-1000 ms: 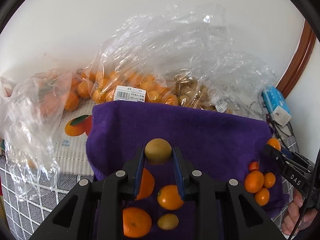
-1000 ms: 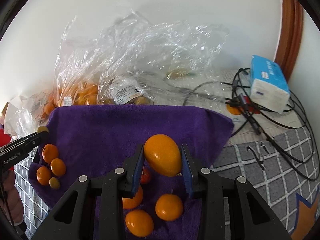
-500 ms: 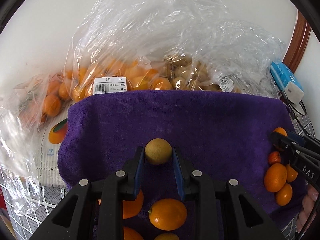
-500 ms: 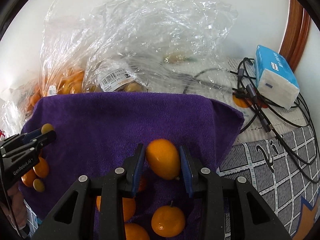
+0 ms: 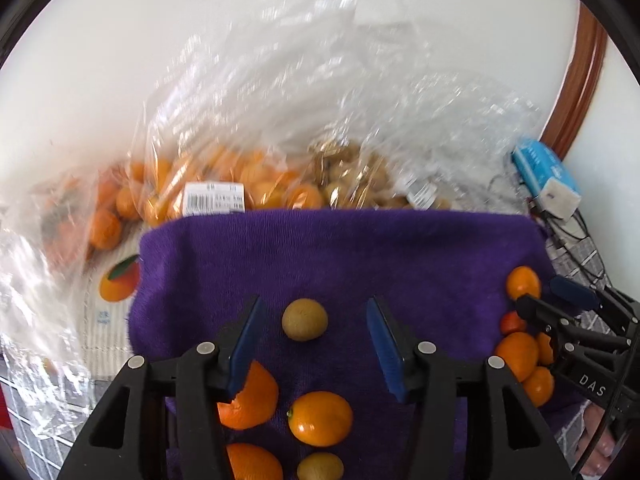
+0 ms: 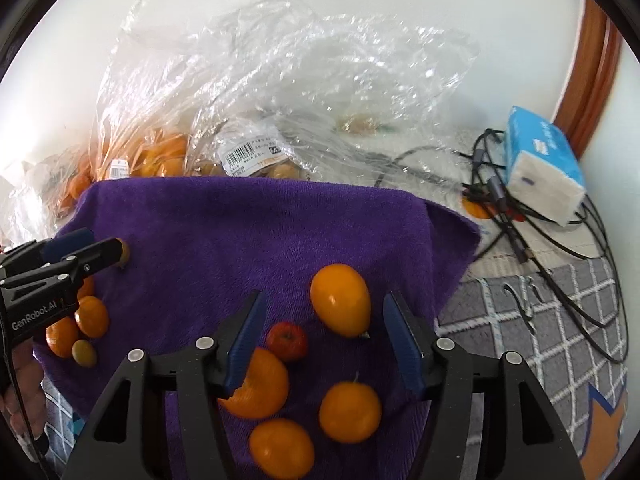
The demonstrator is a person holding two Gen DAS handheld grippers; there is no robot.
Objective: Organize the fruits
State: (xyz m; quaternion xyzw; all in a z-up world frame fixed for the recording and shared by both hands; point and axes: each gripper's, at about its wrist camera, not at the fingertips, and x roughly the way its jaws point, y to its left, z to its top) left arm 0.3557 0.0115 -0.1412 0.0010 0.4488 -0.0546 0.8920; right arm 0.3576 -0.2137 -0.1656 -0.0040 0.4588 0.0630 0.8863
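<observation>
Opening wide, the left gripper (image 5: 316, 344) has just let go of the small brown-green fruit (image 5: 305, 319) it was pinching a moment ago; the fruit now sits free on the purple towel (image 5: 340, 252), between the spread fingers and a little left of the middle of the gap, touching neither pad. The right gripper (image 6: 324, 338) has done the same with the oval orange fruit (image 6: 340, 299), which was clamped half a second back and now lies on the towel between the parted fingers, closer to the right one, with a clear gap on each side.

Both releases suggest that each fruit has been set down where it was meant to go, so this pair of placements looks finished and both grippers are free for the next pick.

Outward from the left gripper, an orange (image 5: 320, 418) and other fruit lie nearer the camera. In the right wrist view a small red fruit (image 6: 287, 341) rests just beside the left finger, with more oranges near the camera.

At the far edge of the towel, clear plastic bags (image 6: 280, 92) hold more oranges. On the desk to the right lie black cables (image 6: 532, 236) and a blue tissue pack (image 6: 544, 168).
</observation>
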